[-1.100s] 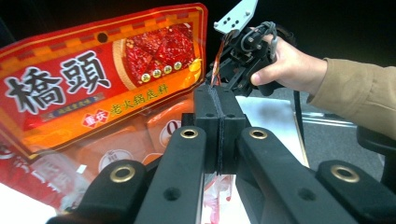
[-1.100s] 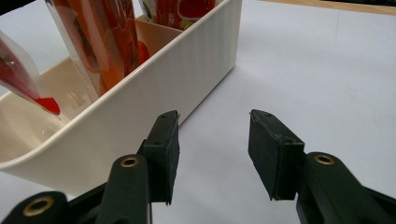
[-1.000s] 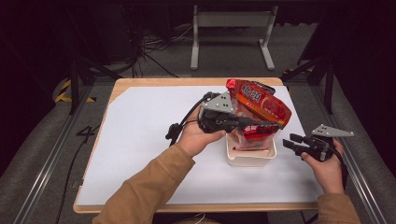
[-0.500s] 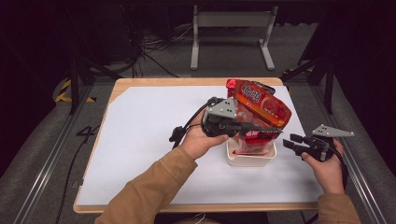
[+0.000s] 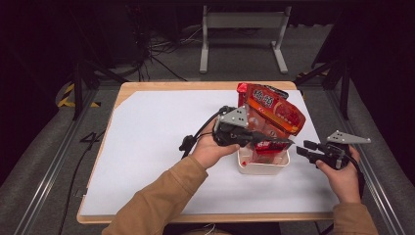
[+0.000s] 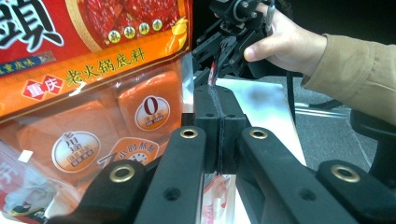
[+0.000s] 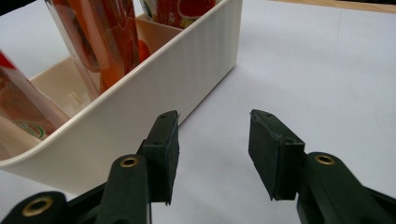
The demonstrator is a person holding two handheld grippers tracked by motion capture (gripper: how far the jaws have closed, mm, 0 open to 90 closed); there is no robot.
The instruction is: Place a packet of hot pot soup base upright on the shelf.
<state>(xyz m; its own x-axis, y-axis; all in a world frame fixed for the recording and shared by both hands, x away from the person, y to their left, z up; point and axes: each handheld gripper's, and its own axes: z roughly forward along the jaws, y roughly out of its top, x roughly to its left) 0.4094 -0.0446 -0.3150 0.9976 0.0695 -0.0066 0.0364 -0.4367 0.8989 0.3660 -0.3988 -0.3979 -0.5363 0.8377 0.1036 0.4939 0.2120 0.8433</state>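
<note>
From the high view, the left gripper (image 5: 286,142) holds the red packet (image 5: 271,110) over the white bin (image 5: 263,166). Its own view shows jaws clamped on the packet's thin edge. The right gripper (image 7: 212,154) sits wide open beside the bin, holding nothing.

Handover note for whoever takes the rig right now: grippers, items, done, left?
Left gripper: shut on the edge of the red-orange pouch, held over the white bin.
Right gripper: open, empty, on the table just right of the bin.
Done: other packets stand in the bin.
Left: probably lower the pouch in and release.
</note>
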